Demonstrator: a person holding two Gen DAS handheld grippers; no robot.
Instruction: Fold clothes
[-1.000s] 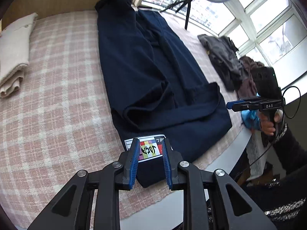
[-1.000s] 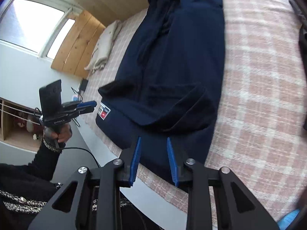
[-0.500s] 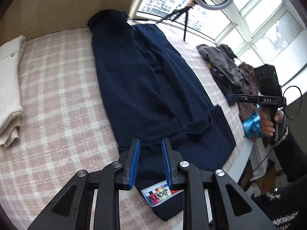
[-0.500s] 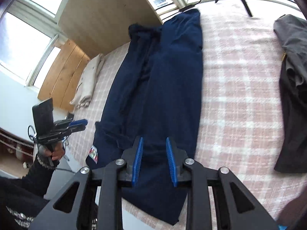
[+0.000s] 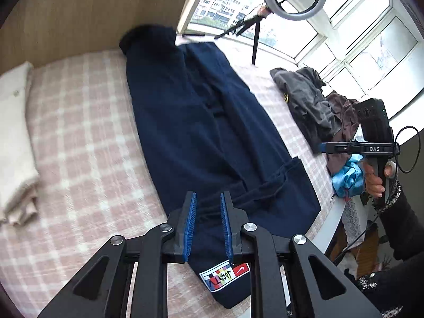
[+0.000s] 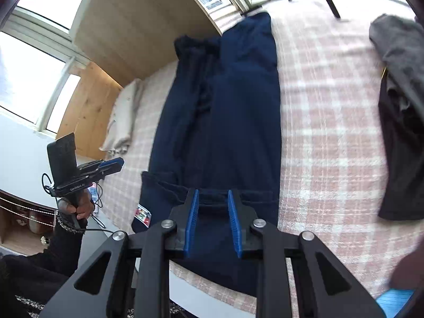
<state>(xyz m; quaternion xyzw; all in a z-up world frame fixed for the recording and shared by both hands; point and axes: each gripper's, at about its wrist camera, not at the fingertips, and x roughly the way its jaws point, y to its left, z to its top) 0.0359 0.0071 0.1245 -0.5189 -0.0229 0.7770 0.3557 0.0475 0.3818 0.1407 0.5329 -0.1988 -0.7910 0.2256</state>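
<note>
left wrist view: we hover both grippers, left gripper (image 5: 208,222) and right gripper (image 6: 213,222), jaws spread and empty, over the navy garment (image 5: 206,132), laid flat and lengthwise on the bed (image 5: 79,145), probably ready for folding.

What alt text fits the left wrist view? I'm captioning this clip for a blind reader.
Navy trousers lie stretched lengthwise on a pink plaid bed, with the open left gripper above their near end. A grey garment pile lies to the right, a folded cream garment to the left, and the right gripper hangs at the bed's right edge.
</note>
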